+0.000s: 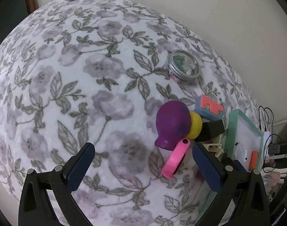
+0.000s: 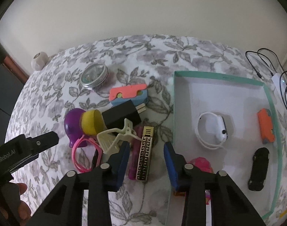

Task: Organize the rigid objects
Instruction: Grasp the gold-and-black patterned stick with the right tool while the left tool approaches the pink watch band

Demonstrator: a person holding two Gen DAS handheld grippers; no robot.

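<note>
The right gripper [image 2: 146, 160] points steeply down with its blue pads apart, and the gold-and-black patterned bar [image 2: 145, 155] lies between them; whether the pads already press on it is hard to tell, since gaps seem to show on both sides. Touching the bar on its left is a magenta stick [image 2: 134, 162]. Just beyond the left pad a cream hair claw [image 2: 115, 138] rests on the pile, with a pink band [image 2: 81, 150] to the left. Farther ahead sit a black block [image 2: 122, 116], a yellow cup [image 2: 92, 121] and a purple bulb [image 2: 74, 125], then a coral-and-blue piece [image 2: 128, 95] and a round tin [image 2: 94, 76].

To the right of the gripper is the teal-rimmed box [image 2: 271, 101], holding a white watch [image 2: 213, 130], an orange piece [image 2: 265, 128] and a black toy car [image 2: 259, 171].

The left gripper [image 1: 143, 160] hangs with pads wide apart and nothing between them over the floral bedcover [image 1: 86, 75], the pile just to its right.
</note>
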